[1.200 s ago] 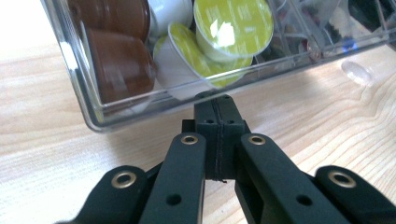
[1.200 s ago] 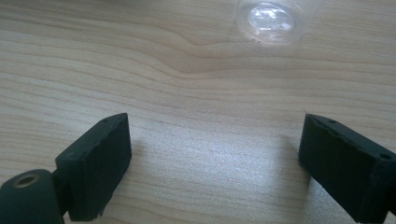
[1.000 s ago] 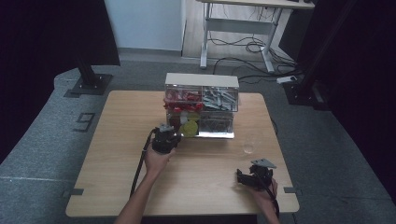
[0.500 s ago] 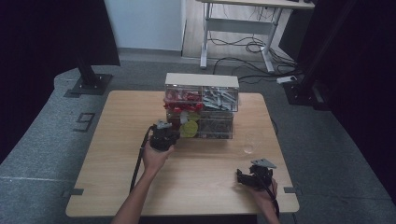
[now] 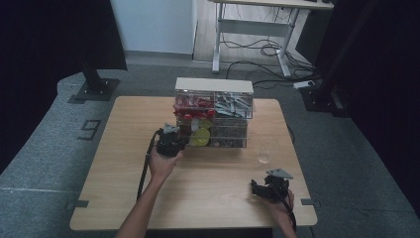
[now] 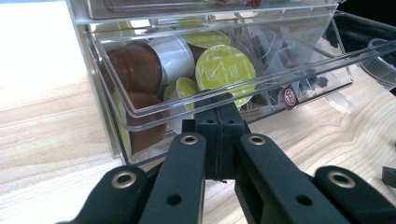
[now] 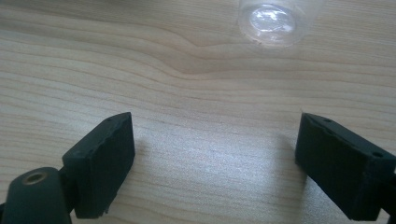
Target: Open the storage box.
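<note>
**Left gripper on the capsule drawer, right gripper idle**

A wooden table [image 5: 124,163] stands on grey carpet, with dark curtains either side and a desk frame behind. At its far middle sits a clear plastic drawer cabinet [image 5: 214,113].

The left hand [image 5: 161,166] reaches forward from the near edge, holding the left gripper [image 5: 171,141] against the cabinet's lower left front. The right hand [image 5: 280,206] rests near the table's front right corner with the right gripper [image 5: 265,188] low over the wood.

The left gripper view shows the jaws pressed together on the front lip of the lower drawer [image 6: 224,105], which is partly pulled out and holds coffee capsules [image 6: 224,70], brown, white and yellow-green. The right gripper view shows its jaws spread wide with nothing between them, and a small clear cup [image 7: 273,21] ahead on the wood.

Compared with a second ago, the left gripper sits slightly nearer the person.
</note>
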Motion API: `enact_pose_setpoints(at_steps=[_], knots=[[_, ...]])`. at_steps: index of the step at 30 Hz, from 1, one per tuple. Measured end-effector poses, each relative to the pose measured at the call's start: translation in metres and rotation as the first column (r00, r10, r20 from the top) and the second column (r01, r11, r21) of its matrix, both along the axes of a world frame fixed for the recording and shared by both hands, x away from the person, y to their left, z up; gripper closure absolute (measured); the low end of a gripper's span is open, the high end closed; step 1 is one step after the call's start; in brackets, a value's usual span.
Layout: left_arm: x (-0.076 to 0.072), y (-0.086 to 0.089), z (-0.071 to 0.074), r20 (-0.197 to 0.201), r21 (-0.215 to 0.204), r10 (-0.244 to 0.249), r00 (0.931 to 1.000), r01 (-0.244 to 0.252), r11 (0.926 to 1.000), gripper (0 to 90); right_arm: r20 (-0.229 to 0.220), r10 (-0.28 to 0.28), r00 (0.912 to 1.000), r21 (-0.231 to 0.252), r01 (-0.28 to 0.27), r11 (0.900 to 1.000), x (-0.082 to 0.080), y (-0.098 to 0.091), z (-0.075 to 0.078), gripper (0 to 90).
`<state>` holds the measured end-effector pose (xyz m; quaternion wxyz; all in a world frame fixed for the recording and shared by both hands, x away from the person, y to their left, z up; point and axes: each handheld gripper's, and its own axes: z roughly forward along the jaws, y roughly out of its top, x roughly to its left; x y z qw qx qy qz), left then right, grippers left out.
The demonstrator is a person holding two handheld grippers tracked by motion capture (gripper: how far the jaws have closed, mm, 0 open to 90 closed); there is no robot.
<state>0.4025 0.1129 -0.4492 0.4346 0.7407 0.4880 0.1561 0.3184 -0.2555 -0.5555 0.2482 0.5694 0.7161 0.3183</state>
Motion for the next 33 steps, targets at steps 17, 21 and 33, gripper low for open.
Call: enact_pose_setpoints(at_steps=[17, 21, 33], knots=[[0.004, -0.004, 0.024, 0.041, 0.006, 0.013, 0.9991, -0.013, 0.9999, 90.0, 0.003, 0.006, 1.0000, 0.000, -0.006, 1.0000, 0.000, 0.000, 0.000, 13.4], [0.006, -0.004, 0.028, 0.045, 0.011, 0.014, 0.9989, -0.015, 0.9998, 90.0, 0.003, 0.006, 1.0000, 0.000, -0.006, 1.0000, 0.000, 0.000, 0.000, 13.5], [0.013, -0.005, 0.040, 0.058, 0.007, 0.030, 0.9979, -0.030, 0.9995, 90.0, 0.004, 0.007, 1.0000, 0.001, -0.007, 1.0000, 0.000, 0.000, 0.000, 13.7]])
